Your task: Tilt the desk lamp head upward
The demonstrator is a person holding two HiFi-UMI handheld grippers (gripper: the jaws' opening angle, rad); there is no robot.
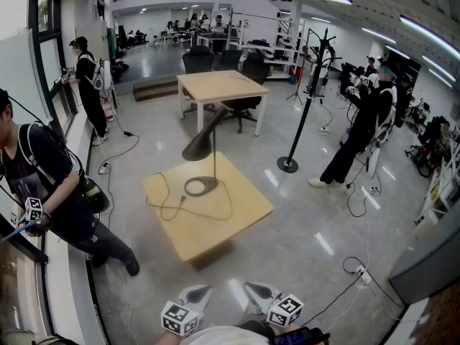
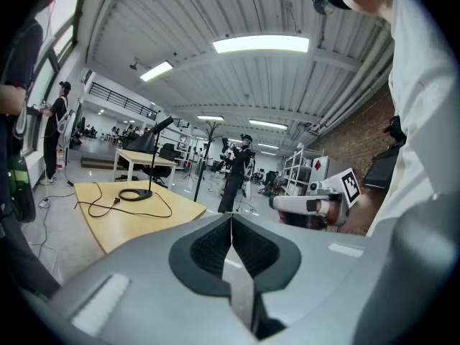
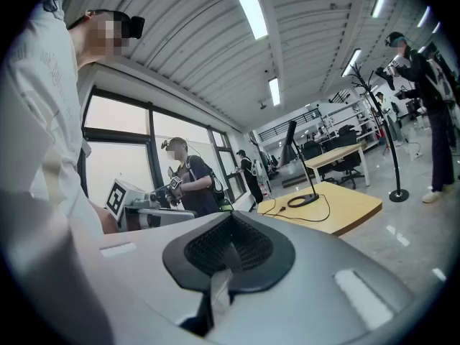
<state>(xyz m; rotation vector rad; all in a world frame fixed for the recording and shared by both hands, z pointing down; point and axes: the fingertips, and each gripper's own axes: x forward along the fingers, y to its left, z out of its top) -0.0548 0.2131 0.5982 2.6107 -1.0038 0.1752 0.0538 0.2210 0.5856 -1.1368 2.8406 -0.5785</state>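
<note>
**Head view, left to right.** Two persons stand along the window wall, a near person (image 1: pixel 50 185) at 9 o'clock and a far person (image 1: pixel 88 85) at 10 o'clock.

Two wooden tables lie ahead: a low table (image 1: pixel 233 225) at centre and a taller table (image 1: pixel 223 85) beyond it at 12 o'clock.

The single desk lamp (image 1: pixel 215 157) stands on the low table. Its ring base (image 1: pixel 201 186) is near the far edge and its stem is upright. The lamp head (image 1: pixel 200 146) slopes down toward 7 o'clock. One black cord (image 1: pixel 172 207) loops over the tabletop from the base toward 8 o'clock.

One coat stand (image 1: pixel 307 99) rises at 2 o'clock of the lamp, with a person in dark clothes (image 1: pixel 359 131) beyond it at 3 o'clock.

Two grippers sit at 6 o'clock, well apart from the lamp: the left gripper (image 1: pixel 200 293) and the right gripper (image 1: pixel 256 291). Each carries one marker cube. Both pairs of jaws are pressed together, with nothing between them.
</note>
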